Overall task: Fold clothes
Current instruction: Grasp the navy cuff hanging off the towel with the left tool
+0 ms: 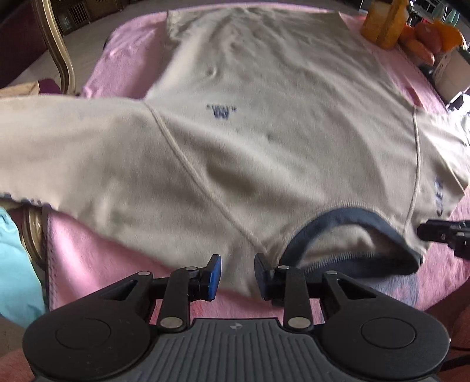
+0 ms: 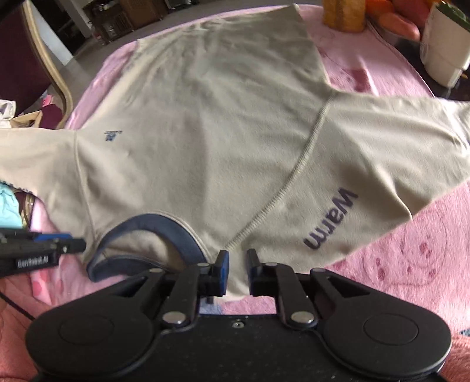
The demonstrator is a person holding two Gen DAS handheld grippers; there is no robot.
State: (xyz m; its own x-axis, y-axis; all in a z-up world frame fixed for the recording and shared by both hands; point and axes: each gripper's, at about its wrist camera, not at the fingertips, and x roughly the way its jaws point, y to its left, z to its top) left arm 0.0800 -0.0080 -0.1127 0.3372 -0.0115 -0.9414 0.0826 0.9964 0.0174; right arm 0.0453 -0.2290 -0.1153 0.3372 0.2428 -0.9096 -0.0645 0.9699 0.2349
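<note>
A cream fleece sweater (image 1: 264, 147) with a navy collar (image 1: 352, 214) lies spread face up on a pink blanket (image 1: 123, 67), collar towards me. My left gripper (image 1: 237, 277) sits at the near shoulder edge left of the collar. Its jaws stand apart with the cloth edge lying loosely between them. My right gripper (image 2: 237, 271) is at the other shoulder beside the collar (image 2: 152, 223), shut on a fold of the sweater (image 2: 220, 132) near the "Warm" print (image 2: 330, 219). Each gripper shows at the edge of the other's view: right (image 1: 440, 235), left (image 2: 44, 249).
Orange fruit and a yellow pack (image 1: 384, 23) stand at the far right of the table beside a white container (image 2: 443, 50). A chair with a gilt frame (image 1: 58, 50) stands at the far left. Light blue cloth (image 1: 14, 264) lies at the near left.
</note>
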